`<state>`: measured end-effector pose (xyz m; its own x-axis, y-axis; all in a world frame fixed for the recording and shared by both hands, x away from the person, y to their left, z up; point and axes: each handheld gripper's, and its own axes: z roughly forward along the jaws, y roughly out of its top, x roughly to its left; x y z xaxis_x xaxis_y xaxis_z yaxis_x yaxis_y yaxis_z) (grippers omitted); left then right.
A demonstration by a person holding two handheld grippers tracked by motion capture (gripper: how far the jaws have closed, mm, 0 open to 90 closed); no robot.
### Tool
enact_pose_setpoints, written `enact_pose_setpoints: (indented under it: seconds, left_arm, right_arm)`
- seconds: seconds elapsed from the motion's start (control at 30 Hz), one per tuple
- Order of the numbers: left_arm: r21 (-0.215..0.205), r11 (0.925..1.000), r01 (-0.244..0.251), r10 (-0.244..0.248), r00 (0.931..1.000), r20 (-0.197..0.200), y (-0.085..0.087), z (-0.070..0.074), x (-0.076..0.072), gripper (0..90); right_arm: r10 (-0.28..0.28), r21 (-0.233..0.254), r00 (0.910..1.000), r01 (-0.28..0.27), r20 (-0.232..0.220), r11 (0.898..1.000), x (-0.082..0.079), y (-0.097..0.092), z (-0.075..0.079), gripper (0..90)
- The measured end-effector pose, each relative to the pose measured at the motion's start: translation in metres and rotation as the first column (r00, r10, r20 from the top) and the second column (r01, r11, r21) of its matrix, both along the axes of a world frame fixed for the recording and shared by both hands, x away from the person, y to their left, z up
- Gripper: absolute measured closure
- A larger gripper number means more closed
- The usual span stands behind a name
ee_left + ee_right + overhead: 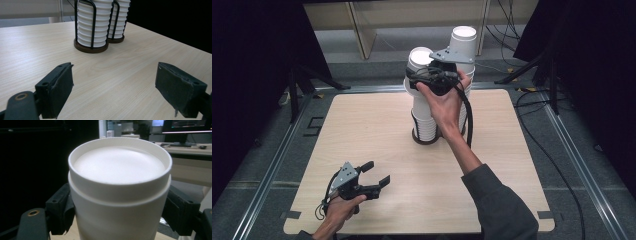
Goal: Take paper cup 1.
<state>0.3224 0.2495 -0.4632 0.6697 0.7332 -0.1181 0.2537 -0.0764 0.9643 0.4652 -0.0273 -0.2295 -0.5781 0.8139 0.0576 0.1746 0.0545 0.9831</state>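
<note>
Two tall stacks of white ribbed cups (424,117) stand in dark wire holders on the pale worktop (377,150), below the right tongs (120,205), which clamp one plain white upturned cup (120,195). The left tongs (113,87) stand apart, nothing between them.

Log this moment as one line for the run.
right gripper: shut on cup | cup: upside down, above two stacks | left gripper: open, holding nothing, over table

Black grippers (375,175) w/ grey plates, brass screws; sleeve (502,205) prob. grey.
</note>
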Motion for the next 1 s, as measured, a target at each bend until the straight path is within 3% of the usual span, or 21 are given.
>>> enact_pose_setpoints:
  seconds: [0.07,0.13,0.2,0.37,0.43,0.47,0.6,0.7,0.87,1.0]
  left_arm:
    - [-0.023,0.9997,-0.002,0.002,1.0,-0.004,-0.001,-0.001,0.0,14.0]
    - [-0.024,0.9997,-0.004,0.004,1.0,0.002,-0.001,-0.001,0.001,14.0]
    - [0.003,0.9999,-0.01,0.01,1.0,0.001,0.001,0.001,0.0,14.0]
    - [0.008,0.9999,-0.014,0.014,0.9999,0.004,0.002,0.001,0.0,14.0]
    - [0.006,0.9999,-0.014,0.014,0.9999,0.004,0.002,0.001,0.001,14.0]
    - [0.006,0.9999,-0.014,0.014,0.9999,0.004,0.002,0.001,0.001,14.0]
    - [0.003,0.9999,-0.015,0.015,0.9998,0.008,0.002,0.001,0.001,14.0]
    - [0.006,0.9998,-0.017,0.017,0.9998,0.013,0.003,0.001,0.001,14.0]
    - [0.003,0.9999,-0.015,0.015,0.9998,0.01,0.002,0.001,0.001,14.0]
    - [0.002,0.9999,-0.015,0.015,0.9998,0.011,0.002,0.001,0.001,14.0]
  right_arm:
    - [0.013,0.0,0.9999,-0.013,-0.006,1.0,-0.004,0.001,0.0,21.6]
    - [0.085,-0.005,0.9961,-0.085,-0.026,0.996,-0.014,0.004,-0.006,21.6]
    - [0.115,-0.022,0.9929,-0.115,-0.031,0.993,-0.021,0.006,-0.012,21.6]
    - [0.177,-0.034,0.983,-0.179,-0.048,0.983,-0.032,0.01,-0.027,21.6]
    - [0.222,-0.02,0.9712,-0.224,-0.088,0.974,-0.038,0.011,-0.039,21.6]
    - [0.222,-0.02,0.9712,-0.224,-0.088,0.974,-0.038,0.011,-0.039,21.6]
    - [0.27,0.005,0.9565,-0.271,-0.111,0.963,-0.043,0.01,-0.054,21.6]
    - [0.271,-0.011,0.9557,-0.274,-0.115,0.962,-0.046,0.008,-0.059,21.6]
    - [0.303,-0.004,0.9418,-0.307,-0.146,0.952,-0.053,0.005,-0.075,21.6]
    - [0.315,0.001,0.9367,-0.318,-0.153,0.948,-0.055,0.004,-0.083,21.6]
